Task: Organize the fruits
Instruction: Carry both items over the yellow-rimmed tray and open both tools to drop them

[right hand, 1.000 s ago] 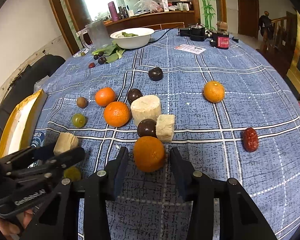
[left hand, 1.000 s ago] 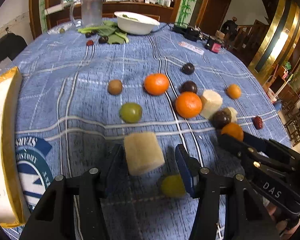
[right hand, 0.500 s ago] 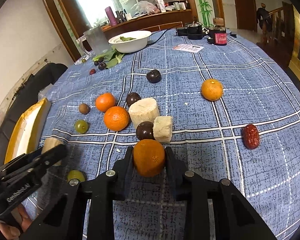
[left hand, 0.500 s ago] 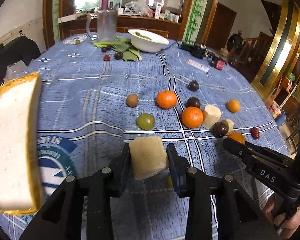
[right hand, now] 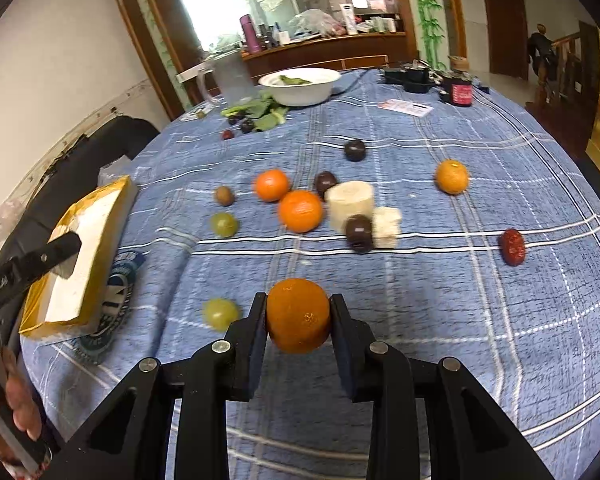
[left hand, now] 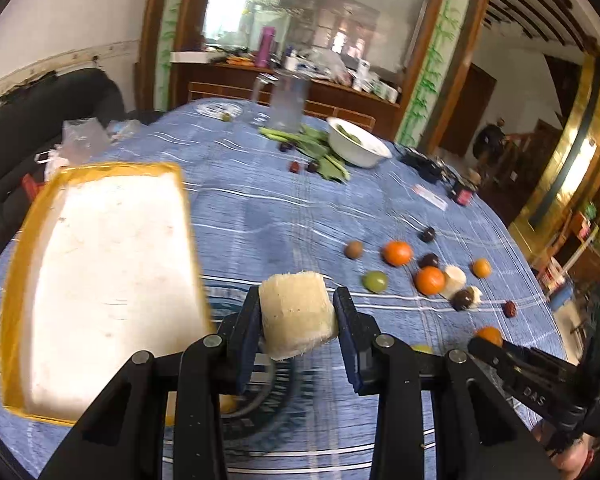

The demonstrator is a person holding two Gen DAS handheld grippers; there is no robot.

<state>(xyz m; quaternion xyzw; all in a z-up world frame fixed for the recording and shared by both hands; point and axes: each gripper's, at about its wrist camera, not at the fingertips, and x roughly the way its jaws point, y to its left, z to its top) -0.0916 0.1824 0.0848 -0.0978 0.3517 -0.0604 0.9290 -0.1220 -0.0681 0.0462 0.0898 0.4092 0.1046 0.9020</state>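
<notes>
My left gripper (left hand: 296,312) is shut on a pale, fibrous sugarcane chunk (left hand: 296,314) and holds it above the blue cloth, just right of the yellow-rimmed white tray (left hand: 100,280). My right gripper (right hand: 298,314) is shut on an orange (right hand: 298,316), lifted off the table. Loose fruit lies beyond: two oranges (right hand: 300,210), a smaller orange (right hand: 452,176), two green grapes (right hand: 220,312), dark plums (right hand: 358,232), a red date (right hand: 512,246), a brown fruit (right hand: 224,195) and two more pale chunks (right hand: 350,200). The left gripper also shows over the tray (right hand: 92,256) in the right wrist view.
At the table's far side stand a white bowl (right hand: 300,86) with greens, a clear jug (right hand: 228,76), leafy stems (right hand: 260,114), black devices (right hand: 412,76) and a card (right hand: 406,107). A dark sofa (left hand: 40,120) lies left of the table. A person's hand (right hand: 4,412) holds the left tool.
Both grippers closed on their fruit, the left on the pale chunk, the right on the orange, and lifted them. The left one swung left toward the tray.
</notes>
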